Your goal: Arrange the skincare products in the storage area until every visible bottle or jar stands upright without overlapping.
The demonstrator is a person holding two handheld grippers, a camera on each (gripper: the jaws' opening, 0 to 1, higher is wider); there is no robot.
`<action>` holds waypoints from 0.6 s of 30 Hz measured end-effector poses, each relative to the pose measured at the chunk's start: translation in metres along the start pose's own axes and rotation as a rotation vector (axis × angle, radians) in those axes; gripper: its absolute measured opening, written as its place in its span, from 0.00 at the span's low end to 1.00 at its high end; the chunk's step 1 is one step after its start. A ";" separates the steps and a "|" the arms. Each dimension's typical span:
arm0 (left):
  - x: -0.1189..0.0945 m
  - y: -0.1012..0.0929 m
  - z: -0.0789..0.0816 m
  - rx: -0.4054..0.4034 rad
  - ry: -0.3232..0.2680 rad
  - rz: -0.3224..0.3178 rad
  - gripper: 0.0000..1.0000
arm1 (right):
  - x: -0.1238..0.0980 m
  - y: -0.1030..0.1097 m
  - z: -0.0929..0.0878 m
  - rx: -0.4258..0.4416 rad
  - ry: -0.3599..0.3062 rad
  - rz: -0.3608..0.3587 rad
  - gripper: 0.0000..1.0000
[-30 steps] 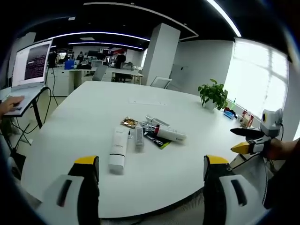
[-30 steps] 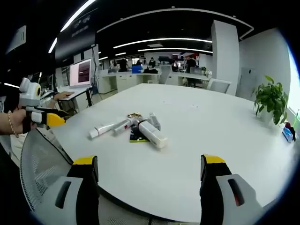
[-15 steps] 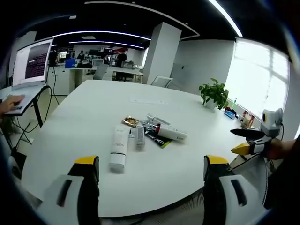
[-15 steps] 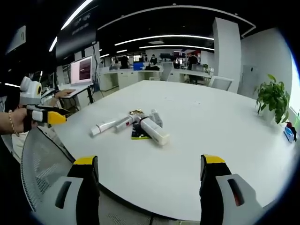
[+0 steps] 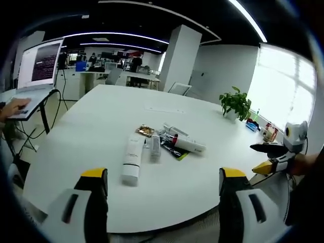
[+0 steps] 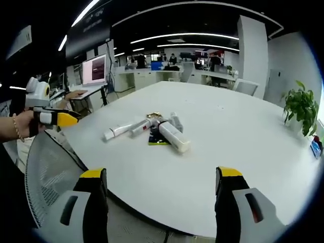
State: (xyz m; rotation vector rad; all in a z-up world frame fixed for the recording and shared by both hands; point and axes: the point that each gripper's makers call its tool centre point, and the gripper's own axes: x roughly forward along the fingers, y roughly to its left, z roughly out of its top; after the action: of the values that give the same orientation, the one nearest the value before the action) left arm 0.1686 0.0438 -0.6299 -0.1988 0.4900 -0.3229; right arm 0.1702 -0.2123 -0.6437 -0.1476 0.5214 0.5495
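— How far along are you?

— Nothing is done yet, I judge. Every product lies flat in one heap near the middle of the table (image 5: pixel 76 131). None stands upright, and several overlap.

— And your tongs?

— My left gripper (image 5: pixel 158 202) has its jaws spread wide, holding nothing, at the near edge of the table. My right gripper (image 6: pixel 158 202) is the same: wide open, empty, well short of the heap.

— What is in the heap?

— In the left gripper view, a big white tube (image 5: pixel 132 161) lies nearest me, at seven o'clock of the heap. A slimmer tube (image 5: pixel 155 148) lies just beside it. A white bottle (image 5: pixel 186 144) with a red band lies across a dark sachet (image 5: pixel 174 150), with a gold packet (image 5: pixel 146 130) at eleven o'clock.

— Which way do they point?

— The big tube's long axis runs from six to twelve o'clock; which end bears the cap I cannot tell. The bottle's axis runs from ten to four o'clock, its red band at the ten o'clock end.

— What is left?

— All of it: pull them apart, then stand each one up.
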 end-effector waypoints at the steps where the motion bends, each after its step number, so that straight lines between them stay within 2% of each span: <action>1: 0.000 -0.001 -0.001 0.000 0.005 -0.008 0.83 | 0.000 0.000 -0.001 0.006 -0.002 -0.003 0.88; 6: 0.002 -0.003 -0.004 0.010 0.027 -0.011 0.83 | -0.001 -0.005 -0.001 0.029 -0.004 -0.023 0.88; 9: 0.003 -0.003 -0.005 -0.012 0.035 -0.027 0.83 | 0.000 -0.006 -0.001 0.032 -0.003 -0.025 0.88; 12: 0.002 0.000 -0.005 -0.009 0.038 -0.023 0.81 | 0.003 -0.004 -0.005 -0.013 0.040 -0.028 0.88; 15: 0.002 0.001 -0.005 -0.006 0.037 -0.010 0.81 | 0.002 -0.004 -0.006 -0.011 0.058 -0.028 0.90; 18: 0.004 -0.002 -0.003 0.000 0.047 -0.030 0.84 | 0.003 -0.008 -0.009 0.002 0.076 -0.027 0.84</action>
State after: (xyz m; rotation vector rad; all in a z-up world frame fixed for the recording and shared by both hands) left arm 0.1698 0.0406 -0.6340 -0.1987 0.5340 -0.3572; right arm 0.1728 -0.2204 -0.6524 -0.1741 0.5927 0.5185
